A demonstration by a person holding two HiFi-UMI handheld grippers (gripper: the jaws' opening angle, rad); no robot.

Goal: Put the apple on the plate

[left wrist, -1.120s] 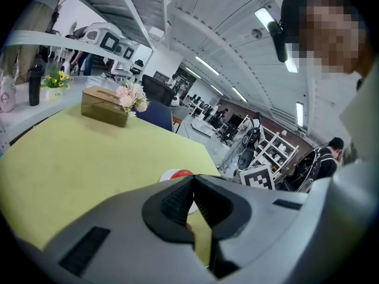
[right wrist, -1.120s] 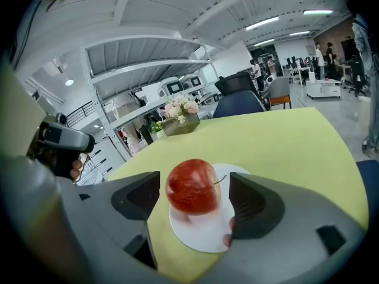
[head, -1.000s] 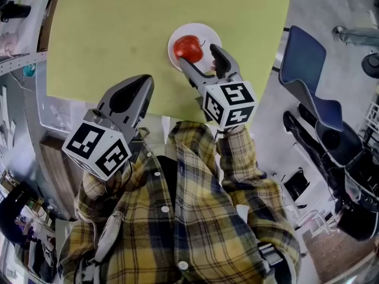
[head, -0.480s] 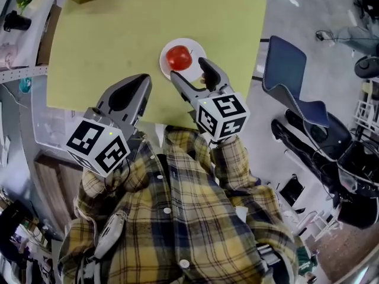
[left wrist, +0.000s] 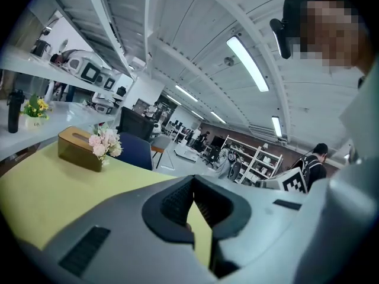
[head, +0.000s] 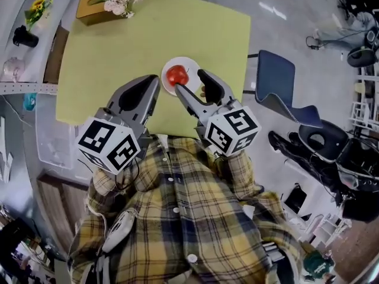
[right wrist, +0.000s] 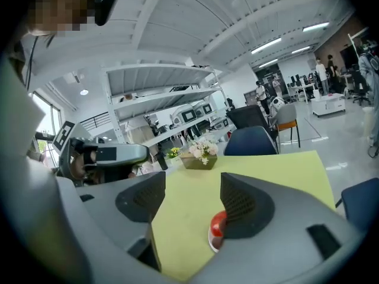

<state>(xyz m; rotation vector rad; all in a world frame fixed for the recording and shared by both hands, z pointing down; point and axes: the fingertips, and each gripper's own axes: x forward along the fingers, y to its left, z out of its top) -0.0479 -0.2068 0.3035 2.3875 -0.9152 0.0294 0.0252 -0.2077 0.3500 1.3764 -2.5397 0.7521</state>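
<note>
Apple (head: 176, 74) on plate (head: 190, 67)
Both sit by the tabletop's (head: 118, 46) near edge; right gripper (head: 189, 81), released and empty, has just been closing its jaws slightly; left gripper (head: 152, 81) is clenched, empty.

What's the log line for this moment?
apple: on plate | right gripper: open, jaws just been closing, nothing between | left gripper: shut, empty | task: apple placed

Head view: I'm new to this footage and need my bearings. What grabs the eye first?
A red apple sits on a white plate on the yellow-green table. Nearer, the right tongs hang empty, jaws apart though just narrowed, beside the shut left tongs.
</note>
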